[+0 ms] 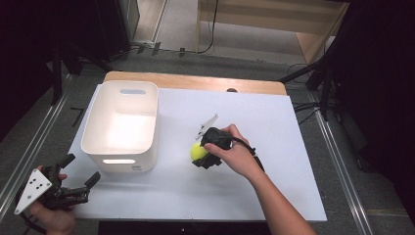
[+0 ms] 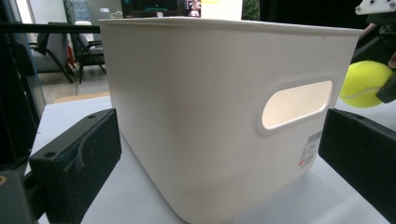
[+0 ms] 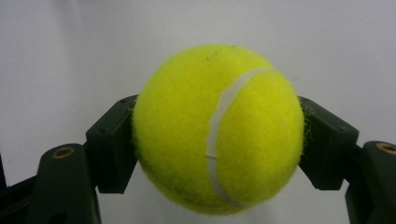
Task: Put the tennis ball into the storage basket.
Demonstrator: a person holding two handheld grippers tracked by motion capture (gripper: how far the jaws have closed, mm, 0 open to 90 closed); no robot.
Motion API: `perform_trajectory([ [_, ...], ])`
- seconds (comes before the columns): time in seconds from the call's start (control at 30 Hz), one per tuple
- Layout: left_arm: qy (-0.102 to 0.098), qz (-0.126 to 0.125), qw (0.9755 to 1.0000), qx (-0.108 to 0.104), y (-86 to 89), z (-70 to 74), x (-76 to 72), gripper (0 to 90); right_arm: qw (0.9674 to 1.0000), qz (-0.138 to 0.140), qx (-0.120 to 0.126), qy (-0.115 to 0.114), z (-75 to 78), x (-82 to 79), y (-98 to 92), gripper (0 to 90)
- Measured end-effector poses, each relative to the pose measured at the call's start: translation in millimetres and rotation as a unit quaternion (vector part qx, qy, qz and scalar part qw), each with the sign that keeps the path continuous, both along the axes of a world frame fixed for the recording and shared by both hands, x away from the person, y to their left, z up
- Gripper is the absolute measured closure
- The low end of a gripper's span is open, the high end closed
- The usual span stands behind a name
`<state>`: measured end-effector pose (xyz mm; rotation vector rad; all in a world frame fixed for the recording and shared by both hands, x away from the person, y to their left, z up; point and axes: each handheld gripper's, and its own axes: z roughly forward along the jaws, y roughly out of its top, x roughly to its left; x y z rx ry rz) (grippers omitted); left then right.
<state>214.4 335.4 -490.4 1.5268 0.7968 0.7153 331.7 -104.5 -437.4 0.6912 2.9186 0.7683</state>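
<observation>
Yellow felt tennis ball with a white seam, clamped between the two black jaws of the right gripper, sits near the middle of the white bench, just right of the white rectangular plastic bin. Bin stands toward the bench's left edge, a handle slot in its near wall. Left gripper, jaws apart and holding nothing, rests at the bench's near left corner, pointing at the bin.

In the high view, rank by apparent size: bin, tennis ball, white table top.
1. Table top, the largest by far.
2. Bin.
3. Tennis ball, the smallest, partly hidden by the right gripper shut on it.
</observation>
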Motion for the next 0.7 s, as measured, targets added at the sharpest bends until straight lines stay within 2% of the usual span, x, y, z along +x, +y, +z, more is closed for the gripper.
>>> perform_trajectory([
  [0.33, 0.001, -0.002, 1.0, 0.001, 0.1, 0.0, 0.2, 0.0, 0.9999, 0.012, 0.01, -0.006, 14.6, 4.6, 8.1, 23.0],
  [0.7, -0.001, -0.003, 1.0, -0.002, -0.1, 0.2, -0.4, 0.0, 0.9996, 0.023, 0.009, -0.013, 30.5, 8.3, 16.9, 23.1],
])
